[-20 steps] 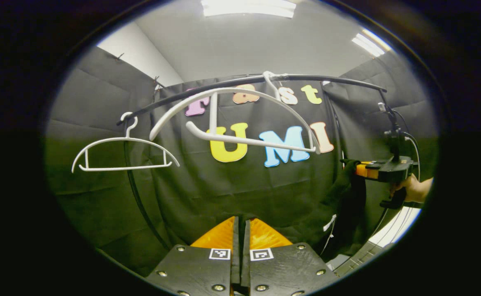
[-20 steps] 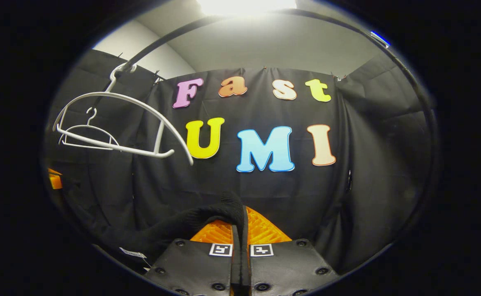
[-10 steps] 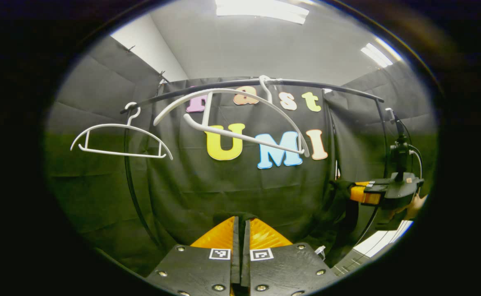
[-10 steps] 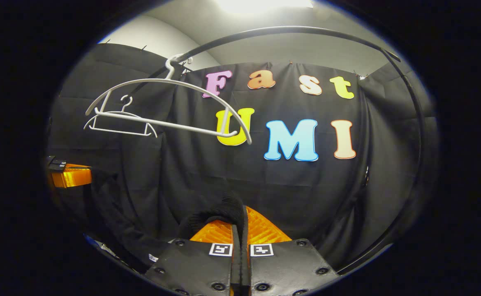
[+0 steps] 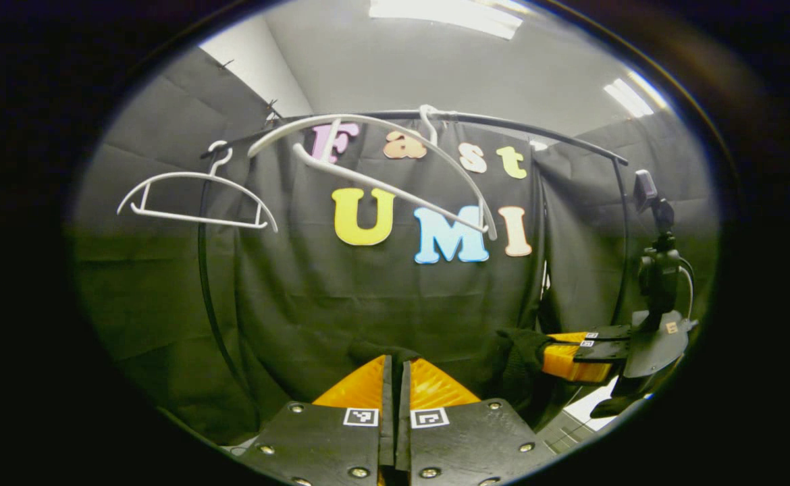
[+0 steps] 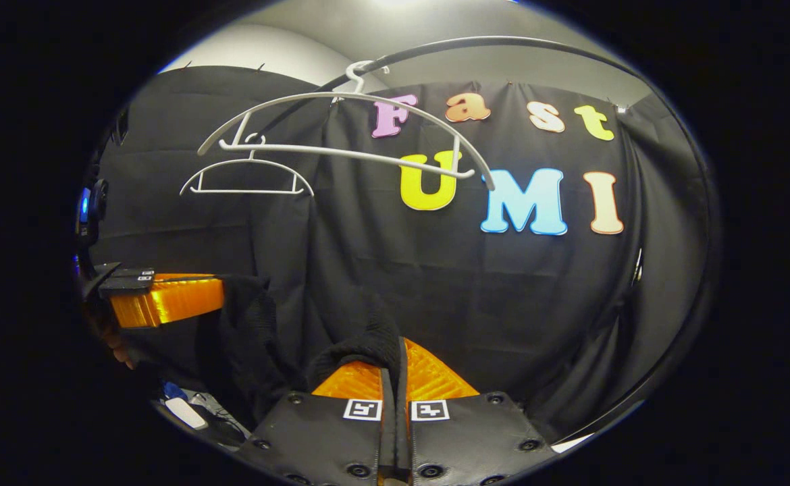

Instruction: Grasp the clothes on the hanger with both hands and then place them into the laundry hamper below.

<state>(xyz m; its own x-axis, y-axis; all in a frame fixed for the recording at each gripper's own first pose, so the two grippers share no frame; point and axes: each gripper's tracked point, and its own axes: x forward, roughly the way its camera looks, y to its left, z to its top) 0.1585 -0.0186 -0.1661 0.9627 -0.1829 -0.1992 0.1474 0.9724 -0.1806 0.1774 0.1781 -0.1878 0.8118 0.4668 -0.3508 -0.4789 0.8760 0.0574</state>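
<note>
Both pairs of jaws are pressed together, each pinching a fold of the black garment (image 6: 361, 344). In the right gripper view, the right gripper (image 6: 395, 378) has dark knit cloth bunched over its left finger and trapped in the narrow slit between the two. In the left gripper view, the left gripper (image 5: 395, 378) shows the same thin slit with a dark fold rising just ahead of the tips; the cloth there is hard to tell from the black wall behind, so the bite looks shallower, though I judge it is a hold.

The garment is off the hanger. It spans sideways between the two grippers, its long axis running from one pair of jaws to the other, sagging below them. From the left jaws it leads off to the right toward the other gripper; from the right jaws it trails left and down.

Above and ahead of both jaws, two white hangers (image 5: 196, 196) hang bare on the black rail (image 5: 537, 128), the nearer one (image 6: 341, 135) tilted.

The hamper lies somewhere below the jaws, out of sight. The coming move is therefore a downward one, both hands sinking together with the cloth slung between them. Neither hand seems nearer the goal; they sit at like height.
</note>
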